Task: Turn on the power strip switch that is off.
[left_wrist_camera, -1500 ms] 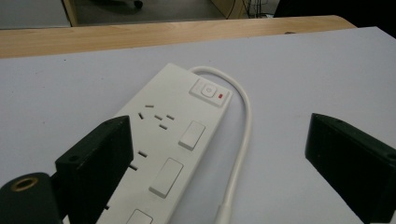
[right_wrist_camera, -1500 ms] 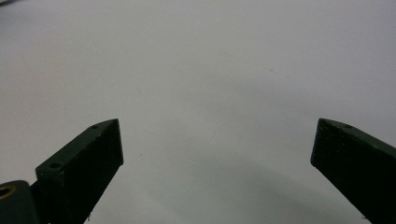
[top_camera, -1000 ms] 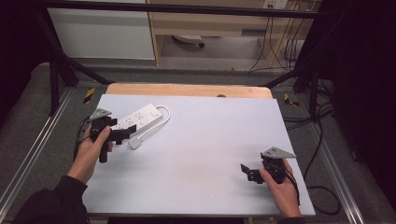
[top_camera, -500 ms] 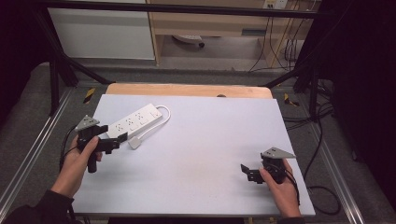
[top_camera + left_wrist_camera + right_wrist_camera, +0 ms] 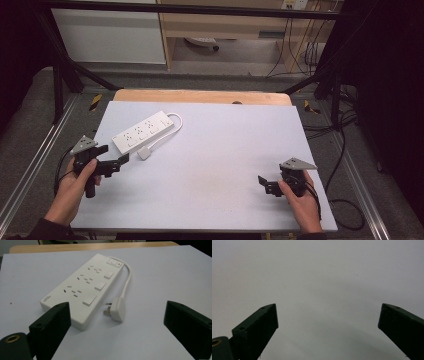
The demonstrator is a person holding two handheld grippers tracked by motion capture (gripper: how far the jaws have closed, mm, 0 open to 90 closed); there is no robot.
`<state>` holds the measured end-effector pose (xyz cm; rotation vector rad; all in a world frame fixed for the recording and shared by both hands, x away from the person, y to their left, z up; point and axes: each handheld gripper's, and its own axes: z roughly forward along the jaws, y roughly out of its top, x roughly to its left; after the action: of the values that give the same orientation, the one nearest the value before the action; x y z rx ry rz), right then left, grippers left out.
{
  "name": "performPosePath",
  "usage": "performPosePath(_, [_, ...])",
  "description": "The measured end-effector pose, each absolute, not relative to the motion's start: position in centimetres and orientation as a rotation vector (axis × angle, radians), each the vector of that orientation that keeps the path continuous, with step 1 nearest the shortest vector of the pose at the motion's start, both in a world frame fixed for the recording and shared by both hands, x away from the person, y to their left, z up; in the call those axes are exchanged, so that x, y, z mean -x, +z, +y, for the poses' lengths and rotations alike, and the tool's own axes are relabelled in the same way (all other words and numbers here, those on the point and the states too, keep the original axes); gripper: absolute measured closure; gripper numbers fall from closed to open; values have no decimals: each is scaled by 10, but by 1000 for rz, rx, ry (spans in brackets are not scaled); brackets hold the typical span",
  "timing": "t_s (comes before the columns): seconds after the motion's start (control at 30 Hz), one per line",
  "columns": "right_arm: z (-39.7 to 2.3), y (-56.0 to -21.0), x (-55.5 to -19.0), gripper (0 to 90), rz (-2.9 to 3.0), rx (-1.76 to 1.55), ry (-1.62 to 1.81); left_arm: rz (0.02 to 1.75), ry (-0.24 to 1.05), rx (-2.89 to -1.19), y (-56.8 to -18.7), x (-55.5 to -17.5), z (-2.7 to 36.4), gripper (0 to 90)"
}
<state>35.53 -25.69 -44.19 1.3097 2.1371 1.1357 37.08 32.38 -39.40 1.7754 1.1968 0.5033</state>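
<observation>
Jaws of my left gripper (image 5: 111, 162), matte black blocks, spread wide, lower left of frame. Glossy white rectangular power strip (image 5: 143, 132) upper left on pale smooth table (image 5: 215, 150), plug (image 5: 144, 153) beside. My right gripper (image 5: 267, 184) lower right, jaws parted, empty.

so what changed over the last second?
The left tool pulled back from the power strip toward the near left edge of the table; it is open and holds nothing. The strip, its cord and plug lie about where they were, perhaps a touch shifted. The right tool stayed put near the right edge, open.
</observation>
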Motion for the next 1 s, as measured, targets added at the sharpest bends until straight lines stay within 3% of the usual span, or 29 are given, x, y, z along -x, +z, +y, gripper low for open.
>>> performPosePath(1.0, [-256,-444,-356,30,2128,-1320,1122,1088,455,-1983,-433,-314,293,75])
